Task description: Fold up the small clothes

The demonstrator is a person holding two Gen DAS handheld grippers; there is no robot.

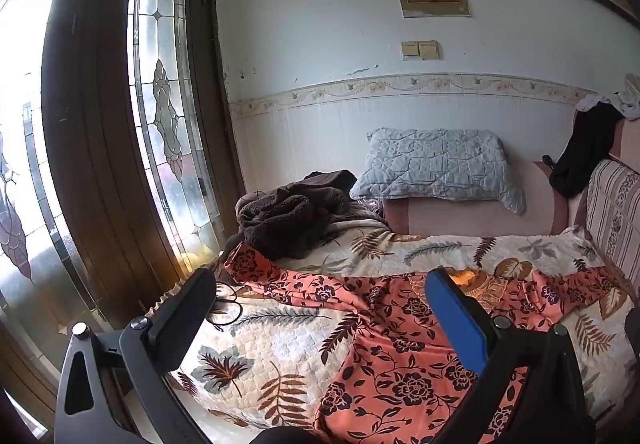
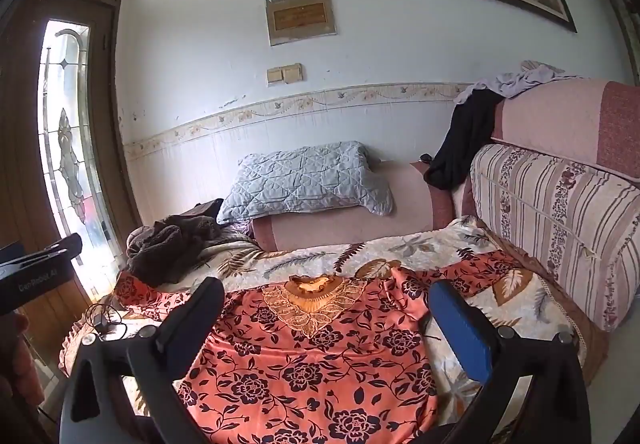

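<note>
An orange top with dark flowers (image 1: 400, 356) (image 2: 312, 364) lies spread flat on the leaf-print bed cover (image 1: 280, 344) (image 2: 500, 308), sleeves out to both sides, gold lace collar (image 2: 314, 304) toward the far side. My left gripper (image 1: 320, 284) hovers open above the top's left half, with nothing between its fingers. My right gripper (image 2: 326, 292) is also open and empty, held above the top just short of the collar. The left tool's body shows at the left edge of the right wrist view.
A dark brown fleece heap (image 1: 288, 212) (image 2: 172, 244) lies at the bed's far left. A grey quilted pillow (image 1: 436, 164) (image 2: 304, 180) rests on the pink sofa arm. A striped cushion (image 2: 556, 220) stands on the right. A black cable (image 2: 104, 320) lies near the glass door (image 1: 160, 104).
</note>
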